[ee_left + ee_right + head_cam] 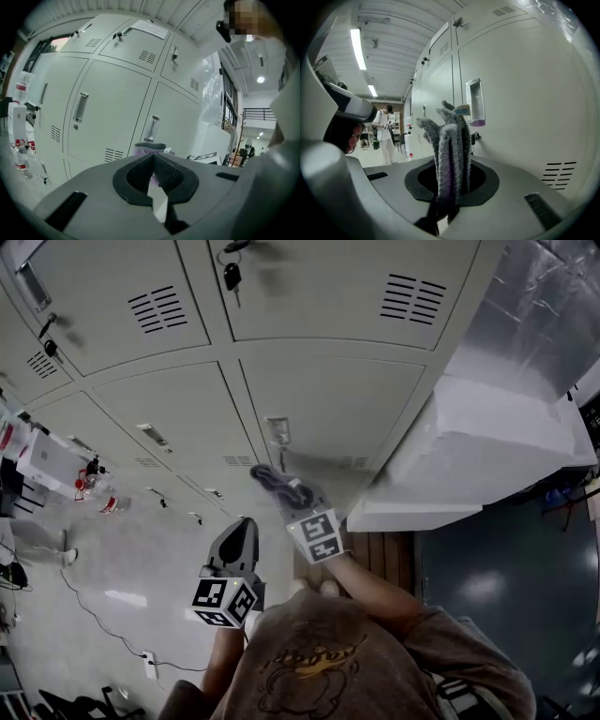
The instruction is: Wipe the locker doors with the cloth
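My right hand-held gripper (450, 183) pinches the cloth (449, 140); the left one (152, 158) is closed, empty. I'd press the cloth flat on the door (525, 103) at its right.

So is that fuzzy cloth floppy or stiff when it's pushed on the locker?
Probably floppy: the cloth bunches into soft folds in the right tongs. Likely light, and its fuzzy pile should grip rather than slip.

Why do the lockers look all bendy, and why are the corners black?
Left gripper view: the wide-angle lens bows the pale grey metal locker doors and leaves black corners. Right gripper view: same bending; the fuzzy grey-and-purple cloth sits so close it looks huge, and the ceiling strip light glares white. Head view: dimmer, with soft shadows on the doors.
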A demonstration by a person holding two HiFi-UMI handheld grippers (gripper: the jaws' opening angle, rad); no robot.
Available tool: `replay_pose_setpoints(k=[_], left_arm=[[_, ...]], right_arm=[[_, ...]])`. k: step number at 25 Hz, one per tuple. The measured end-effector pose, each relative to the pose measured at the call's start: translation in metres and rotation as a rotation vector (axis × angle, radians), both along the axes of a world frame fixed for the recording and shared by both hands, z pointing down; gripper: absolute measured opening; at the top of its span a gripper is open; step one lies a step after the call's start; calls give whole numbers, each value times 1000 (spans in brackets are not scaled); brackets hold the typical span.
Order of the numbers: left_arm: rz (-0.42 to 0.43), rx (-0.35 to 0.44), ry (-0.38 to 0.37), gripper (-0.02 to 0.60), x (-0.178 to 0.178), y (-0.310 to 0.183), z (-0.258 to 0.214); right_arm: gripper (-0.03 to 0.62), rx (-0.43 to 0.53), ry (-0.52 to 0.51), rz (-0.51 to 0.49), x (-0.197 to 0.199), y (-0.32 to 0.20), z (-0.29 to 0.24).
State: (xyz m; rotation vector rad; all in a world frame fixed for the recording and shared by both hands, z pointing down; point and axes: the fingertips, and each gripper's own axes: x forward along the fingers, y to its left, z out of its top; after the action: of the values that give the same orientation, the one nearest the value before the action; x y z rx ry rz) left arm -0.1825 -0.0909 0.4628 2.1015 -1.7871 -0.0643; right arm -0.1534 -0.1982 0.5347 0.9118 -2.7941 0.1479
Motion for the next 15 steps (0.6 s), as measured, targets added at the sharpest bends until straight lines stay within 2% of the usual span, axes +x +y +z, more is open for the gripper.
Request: replay_pose_setpoints(k=[8, 15], left_arm=[[-48, -10, -14, 3, -15, 4, 0], [-64, -30, -5, 3, -20, 3, 6]], right_arm=[[59, -57, 45, 6, -18, -16, 38], [58, -93, 69, 81, -23, -42, 57]])
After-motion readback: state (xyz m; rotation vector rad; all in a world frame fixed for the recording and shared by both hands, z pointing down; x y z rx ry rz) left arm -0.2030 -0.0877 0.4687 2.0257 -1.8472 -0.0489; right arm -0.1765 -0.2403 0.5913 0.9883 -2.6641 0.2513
